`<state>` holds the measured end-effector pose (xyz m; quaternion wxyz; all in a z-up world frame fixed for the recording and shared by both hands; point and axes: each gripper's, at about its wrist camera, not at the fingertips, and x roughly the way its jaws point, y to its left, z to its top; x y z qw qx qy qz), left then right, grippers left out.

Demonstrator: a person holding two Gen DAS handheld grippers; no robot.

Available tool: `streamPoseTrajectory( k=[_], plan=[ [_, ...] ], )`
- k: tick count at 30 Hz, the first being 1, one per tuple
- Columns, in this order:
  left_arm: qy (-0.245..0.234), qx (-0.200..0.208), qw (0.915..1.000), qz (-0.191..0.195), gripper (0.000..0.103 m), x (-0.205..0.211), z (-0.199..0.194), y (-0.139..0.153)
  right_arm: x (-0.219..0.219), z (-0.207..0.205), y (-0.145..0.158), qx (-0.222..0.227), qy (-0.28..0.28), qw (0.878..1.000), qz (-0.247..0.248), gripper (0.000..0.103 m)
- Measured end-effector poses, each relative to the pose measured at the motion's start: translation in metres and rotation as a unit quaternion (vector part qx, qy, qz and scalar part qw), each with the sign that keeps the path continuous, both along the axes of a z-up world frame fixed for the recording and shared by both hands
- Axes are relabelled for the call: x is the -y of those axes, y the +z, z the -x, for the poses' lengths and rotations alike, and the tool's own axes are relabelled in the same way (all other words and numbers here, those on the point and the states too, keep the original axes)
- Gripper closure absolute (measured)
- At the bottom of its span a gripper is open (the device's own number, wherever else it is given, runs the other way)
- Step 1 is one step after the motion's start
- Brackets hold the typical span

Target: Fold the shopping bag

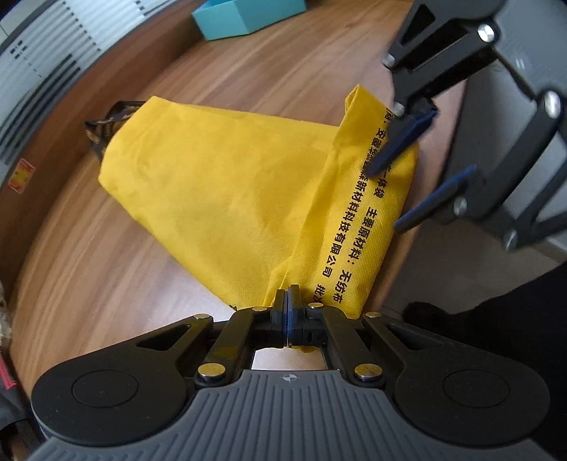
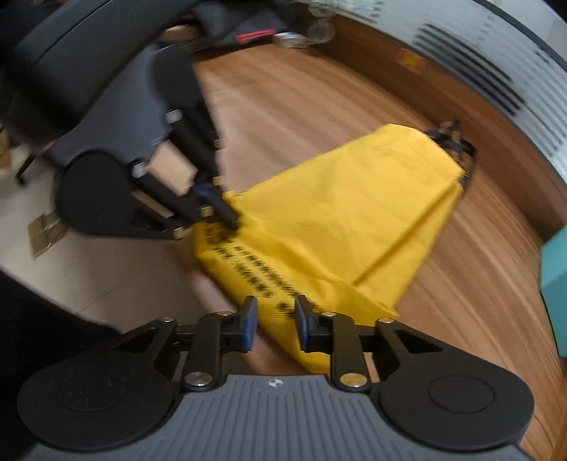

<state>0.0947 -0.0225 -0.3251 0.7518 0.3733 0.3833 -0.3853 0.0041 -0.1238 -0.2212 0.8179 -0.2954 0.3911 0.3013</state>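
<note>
A yellow non-woven shopping bag with black printed characters lies partly folded on the wooden table, its dark handles sticking out at the far end. My left gripper is shut on the bag's near corner, pinching the fabric between its blue pads. My right gripper hangs over the printed edge with jaws apart, one finger over the fabric. In the right wrist view the right gripper is open above the printed strip of the bag, pads not pressing it, and the left gripper grips the other corner.
A teal box sits at the table's far side; the teal box also shows at the right edge. A dark bag with a red stripe and clutter lie beyond. The table edge runs close by the bag, floor below.
</note>
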Motion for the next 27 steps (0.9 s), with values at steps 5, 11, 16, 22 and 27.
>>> streamPoseTrajectory(
  k=[5,11,16,22,27],
  plan=[
    [-0.033,-0.002,0.9995,-0.001,0.103,-0.008,0.006,-0.002,-0.027,0.016,-0.012,0.027,0.040,0.997,0.063,0.045],
    [-0.073,-0.012,0.9973,-0.007,0.103,-0.018,0.009,0.000,-0.052,0.042,-0.042,0.116,0.088,0.974,0.171,0.045],
    [-0.075,-0.019,0.9970,-0.001,0.103,-0.023,0.011,0.002,-0.058,0.041,-0.055,0.138,0.099,0.964,0.205,0.063],
    [-0.077,-0.033,0.9965,0.002,0.103,-0.020,0.006,0.004,-0.052,0.019,-0.039,0.081,0.092,0.979,0.163,0.080],
    [-0.061,-0.038,0.9972,0.018,0.103,-0.024,0.002,0.014,-0.037,-0.006,-0.023,-0.019,0.069,0.992,0.105,0.082]
  ],
)
